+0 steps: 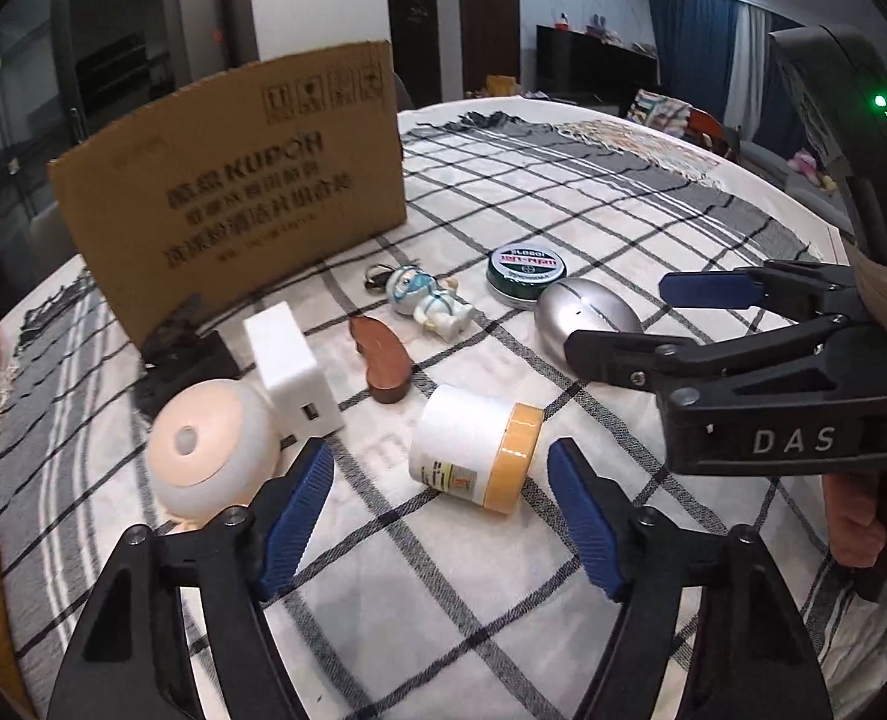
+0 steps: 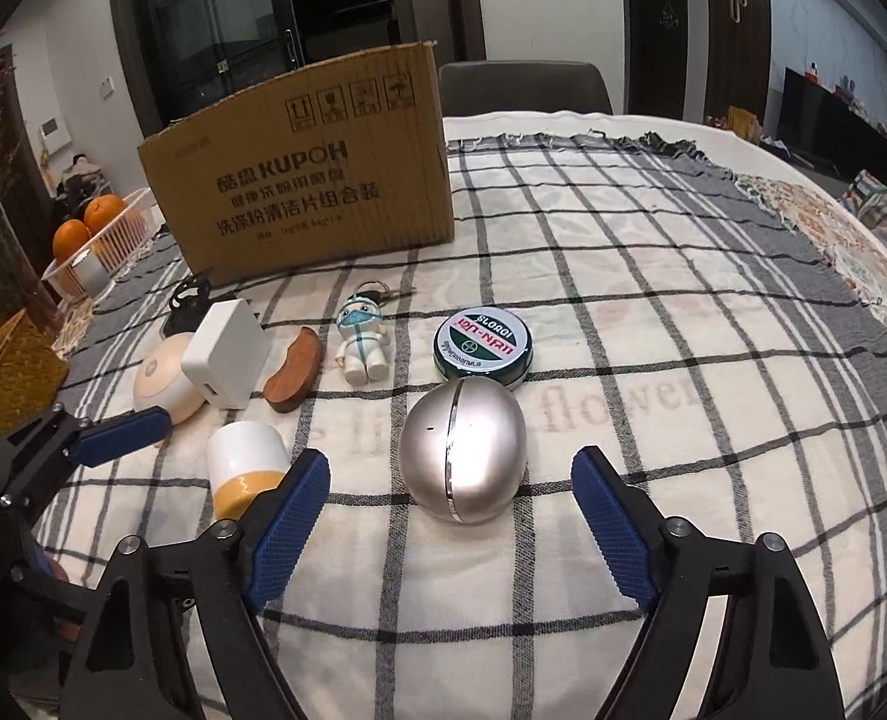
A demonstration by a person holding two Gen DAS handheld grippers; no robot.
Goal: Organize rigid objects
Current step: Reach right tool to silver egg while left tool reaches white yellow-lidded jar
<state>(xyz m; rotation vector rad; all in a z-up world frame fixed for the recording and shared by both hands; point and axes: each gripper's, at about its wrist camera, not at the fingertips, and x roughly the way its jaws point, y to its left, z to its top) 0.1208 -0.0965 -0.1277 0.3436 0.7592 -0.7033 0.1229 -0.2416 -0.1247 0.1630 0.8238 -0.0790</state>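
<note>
Checked cloth (image 2: 593,276), white with black lines and grey borders, covers a round table; a brown cardboard box (image 2: 305,180) stands open at 11 o'clock of the spread.

Items on the cloth, right wrist view: silver egg-shaped case (image 2: 464,450) at centre, just ahead of the right gripper (image 2: 452,516), whose blue-padded fingers (image 2: 290,516) are spread either side of it without touching. Green and white round tin (image 2: 484,348) lies at 1 o'clock of the egg, close by. Small masked figurine keyring (image 2: 364,343) lies at 11 o'clock. Brown wooden piece (image 2: 293,378), white charger block (image 2: 218,354) and pale round lamp (image 2: 161,387) sit in a cluster further left, the charger leaning against the lamp. White jar with a yellow lid (image 2: 242,468) lies on its side at 9 o'clock of the egg.

Only this view shows: a white basket of oranges (image 2: 92,234) at the table's left edge, dried flowers, a grey chair back behind the box.

Only the left wrist view shows: the jar's label, the left gripper (image 1: 440,516) with fingers (image 1: 296,516) spread wide and the jar just ahead between them, untouched, and a hand (image 1: 863,516) on the right gripper's handle. Blue curtains, a dark sideboard and a ceiling light strip lie beyond.
</note>
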